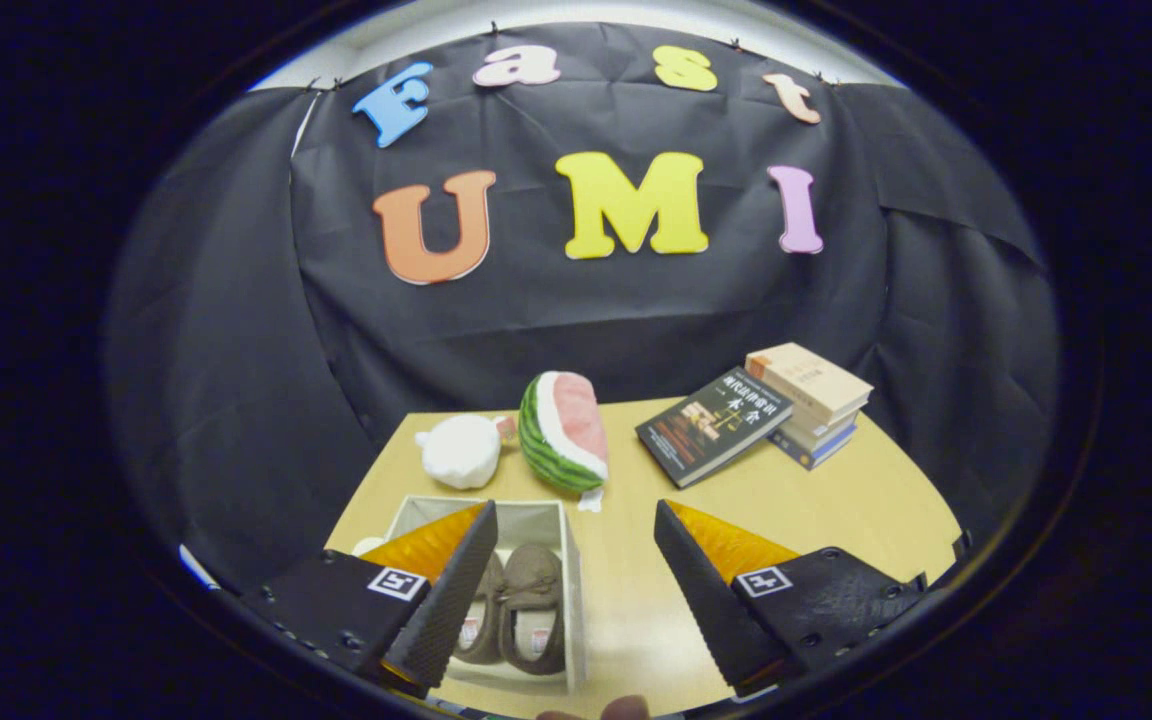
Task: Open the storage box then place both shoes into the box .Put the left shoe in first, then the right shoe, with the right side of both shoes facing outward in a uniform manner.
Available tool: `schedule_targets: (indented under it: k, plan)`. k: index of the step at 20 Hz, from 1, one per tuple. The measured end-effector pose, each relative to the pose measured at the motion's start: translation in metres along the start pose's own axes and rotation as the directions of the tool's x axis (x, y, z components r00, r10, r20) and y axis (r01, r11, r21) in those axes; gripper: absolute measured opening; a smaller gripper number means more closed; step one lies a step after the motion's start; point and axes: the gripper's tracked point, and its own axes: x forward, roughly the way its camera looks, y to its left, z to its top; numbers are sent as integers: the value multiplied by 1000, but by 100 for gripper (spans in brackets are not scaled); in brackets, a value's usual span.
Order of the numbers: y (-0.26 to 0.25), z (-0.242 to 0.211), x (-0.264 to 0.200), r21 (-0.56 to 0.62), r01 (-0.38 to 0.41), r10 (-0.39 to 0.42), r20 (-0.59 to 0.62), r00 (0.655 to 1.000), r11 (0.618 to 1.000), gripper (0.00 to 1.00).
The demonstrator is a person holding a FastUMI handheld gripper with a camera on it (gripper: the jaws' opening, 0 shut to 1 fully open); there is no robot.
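In the gripper view, the gripper hangs above the surface, its fingers spread wide and holding nothing. The open storage box sits at about 7 o'clock, partly under the left finger, with two brown shoes side by side inside it. Beyond the box, at 11 o'clock, lie a white plush toy and a watermelon-slice plush. At 1 o'clock a dark book leans against a stack of books.
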Motion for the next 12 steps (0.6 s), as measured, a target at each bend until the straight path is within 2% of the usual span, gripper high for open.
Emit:
schedule_targets:
  k: [7,12]
  plan:
    - [-52,45,-51,-12,35,-33,157,987,999,96]
    - [-68,43,-75,-25,23,-17,203,979,999,96]
